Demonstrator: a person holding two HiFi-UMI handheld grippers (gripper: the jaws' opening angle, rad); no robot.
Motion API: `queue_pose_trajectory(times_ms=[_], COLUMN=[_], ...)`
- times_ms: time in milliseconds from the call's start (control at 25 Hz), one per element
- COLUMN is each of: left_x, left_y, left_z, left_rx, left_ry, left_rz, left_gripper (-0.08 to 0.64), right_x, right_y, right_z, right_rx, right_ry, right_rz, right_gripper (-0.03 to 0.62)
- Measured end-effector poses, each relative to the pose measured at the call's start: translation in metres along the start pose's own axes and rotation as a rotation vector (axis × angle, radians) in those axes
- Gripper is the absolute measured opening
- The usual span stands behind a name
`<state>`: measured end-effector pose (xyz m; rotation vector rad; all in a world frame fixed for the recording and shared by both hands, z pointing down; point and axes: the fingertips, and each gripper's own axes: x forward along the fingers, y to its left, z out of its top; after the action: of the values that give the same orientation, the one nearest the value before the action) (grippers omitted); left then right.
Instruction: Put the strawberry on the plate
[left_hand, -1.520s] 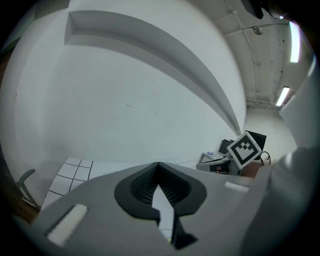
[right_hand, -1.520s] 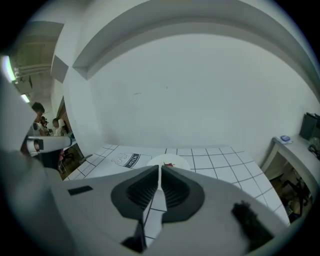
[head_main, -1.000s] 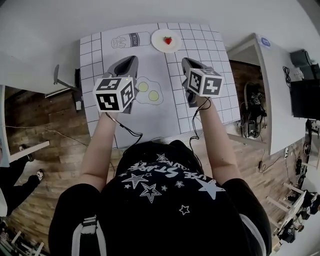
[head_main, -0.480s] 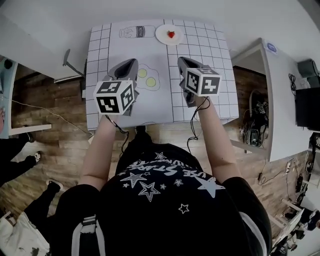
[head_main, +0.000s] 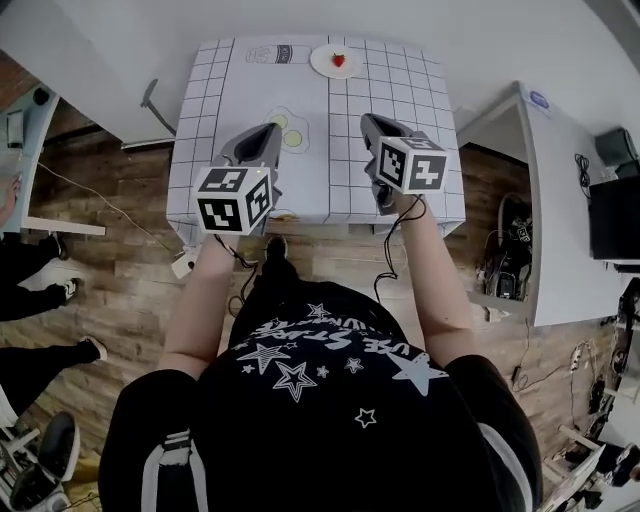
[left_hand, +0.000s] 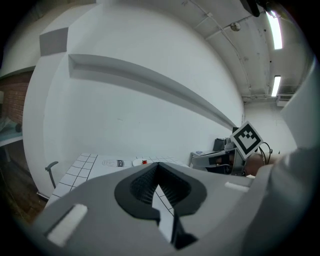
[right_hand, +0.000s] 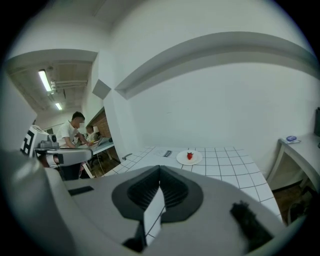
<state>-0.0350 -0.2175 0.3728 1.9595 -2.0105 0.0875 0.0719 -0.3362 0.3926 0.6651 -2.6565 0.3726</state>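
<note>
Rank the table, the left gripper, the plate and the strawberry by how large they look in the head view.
1. table
2. left gripper; it is nearer the camera, so its true size against the plate is unsure
3. plate
4. strawberry

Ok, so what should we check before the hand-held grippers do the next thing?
1. strawberry sits on the plate: ok.
2. left hand-held gripper has its jaws together with nothing between them: ok.
3. right hand-held gripper has its jaws together with nothing between them: ok.
4. Both are well back from the plate, over the near end of the table: ok.
5. strawberry is unbruised: cannot tell, it is too small to see.
</note>
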Motion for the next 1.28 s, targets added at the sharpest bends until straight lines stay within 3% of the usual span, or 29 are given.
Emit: queue_pose_trajectory(times_ms=[320, 560, 840, 1080, 1280], left_x=[-0.095, -0.093, -0.124, -0.141, -0.148], left_y=[-0.057, -0.089, -0.139, -0.156, -0.162], left_z=[-0.026, -0.016, -0.036, -0.055, -0.063], left_rx=[0.045, 0.039, 0.037, 0.058, 0.065], left_ry=[-0.078, -0.071, -0.059, -0.024, -0.006], left_rz=[0.018, 0.000, -0.027, -0.042, -0.074], left_gripper=[0.009, 0.009, 0.009, 0.009, 0.009], right_x=[-0.088, -0.117, -0.167, -0.192, -0.198], right_y=[0.058, 0.047, 0.051, 0.073, 0.072], right_z=[-0.037, -0.035, -0.068, -0.093, -0.104], right_rx=[-0.047, -0.053, -0.040, -0.060, -0.026], right_ry=[-0.077, -0.067, -0.048, -0.046, -0.033], right_rz=[0.040, 0.048, 0.056, 0.082, 0.052], right_gripper=[0.014, 0.014, 0.014, 0.014, 0.014])
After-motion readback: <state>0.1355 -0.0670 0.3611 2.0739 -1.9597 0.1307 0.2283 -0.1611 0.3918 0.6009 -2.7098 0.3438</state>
